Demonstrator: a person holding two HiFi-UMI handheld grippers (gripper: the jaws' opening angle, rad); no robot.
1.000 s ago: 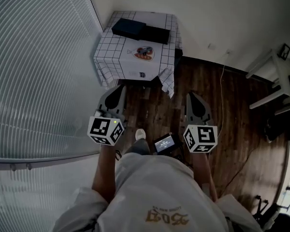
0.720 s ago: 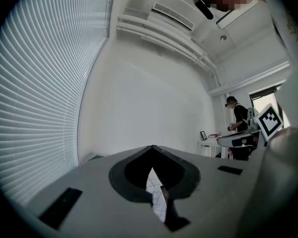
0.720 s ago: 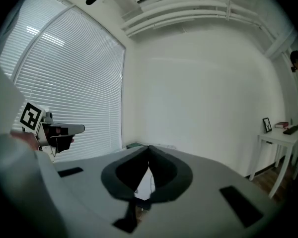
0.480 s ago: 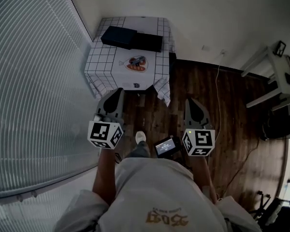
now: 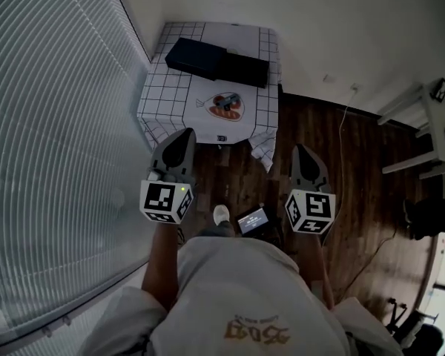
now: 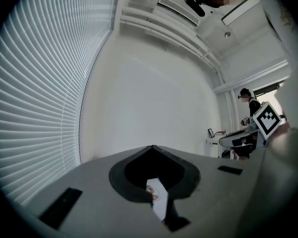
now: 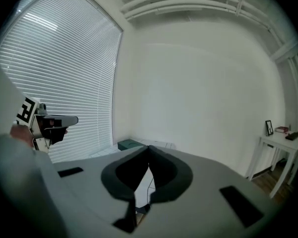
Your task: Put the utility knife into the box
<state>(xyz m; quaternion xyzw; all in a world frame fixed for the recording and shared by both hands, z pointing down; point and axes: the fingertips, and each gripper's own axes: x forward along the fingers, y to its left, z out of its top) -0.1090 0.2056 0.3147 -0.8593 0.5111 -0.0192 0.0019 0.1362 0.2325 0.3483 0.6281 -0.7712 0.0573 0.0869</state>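
- The blinds (image 5: 52, 124) fill our 9 o'clock side.
- Our left gripper (image 5: 187, 133) is in the air over the wood floor (image 5: 311, 124). It points to 12 o'clock, at the table. Its jaws are pressed together and there is nothing in them.
- The table (image 5: 179, 95) is at our 12 o'clock, in the corner of the room. It has a white cloth with dark squares on it.
- The box (image 5: 216, 59) is dark and lies at the far side of the table.
- A plate (image 5: 212, 104) lies at 6 o'clock from the box, near our edge of the table. The knife (image 5: 227, 105) is among the small blue and orange things on it. They are too small for us to tell them apart.
- Our shoe (image 5: 221, 214) and a small screen (image 5: 254, 219) are below, between the two grippers.
- Our right gripper (image 5: 302, 148) also points to 12 o'clock, over the floor. Its jaws are clenched on nothing too.
- A white desk (image 5: 419, 99) is at our 2 o'clock.
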